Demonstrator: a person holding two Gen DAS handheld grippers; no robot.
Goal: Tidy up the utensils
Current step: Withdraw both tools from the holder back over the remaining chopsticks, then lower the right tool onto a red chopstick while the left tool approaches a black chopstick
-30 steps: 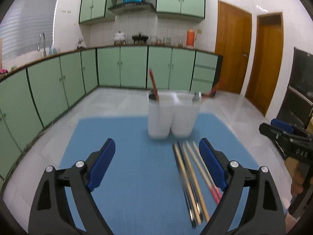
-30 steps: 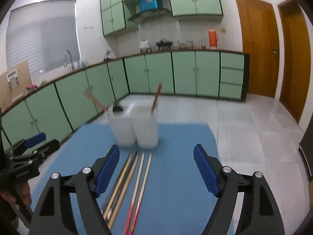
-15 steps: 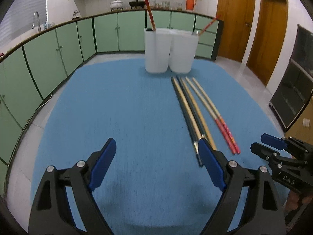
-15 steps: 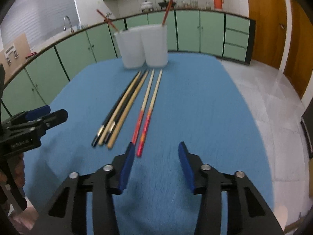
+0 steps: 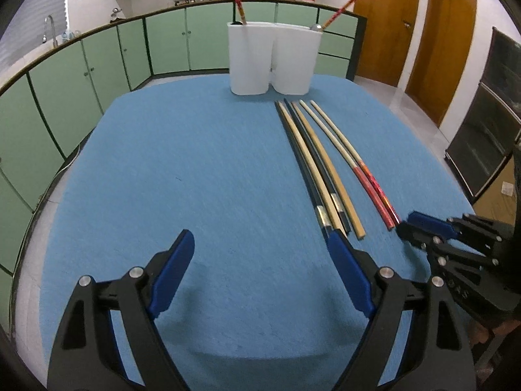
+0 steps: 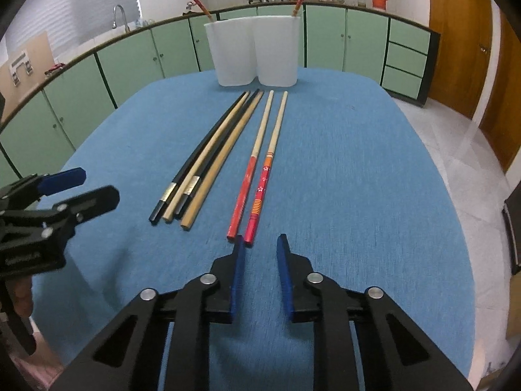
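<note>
From the left wrist, the left gripper (image 5: 260, 267) hangs spread wide and empty over the blue mat (image 5: 195, 163), six chopsticks (image 5: 325, 169) lying side by side just right of it, tips toward the white twin-cup holder (image 5: 272, 58). From the right wrist, the right gripper (image 6: 260, 254), narrowed but grasping nothing, sits at the butt of the red-handled pair (image 6: 254, 192); a clean pick likely means straddling one stick squarely before closing.

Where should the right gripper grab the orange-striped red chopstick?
At its near red end, coming from above with a finger on each side. It lies flat, pointing at the right gripper, and the neighbouring red chopstick sits close, so that gap is tight.
</note>
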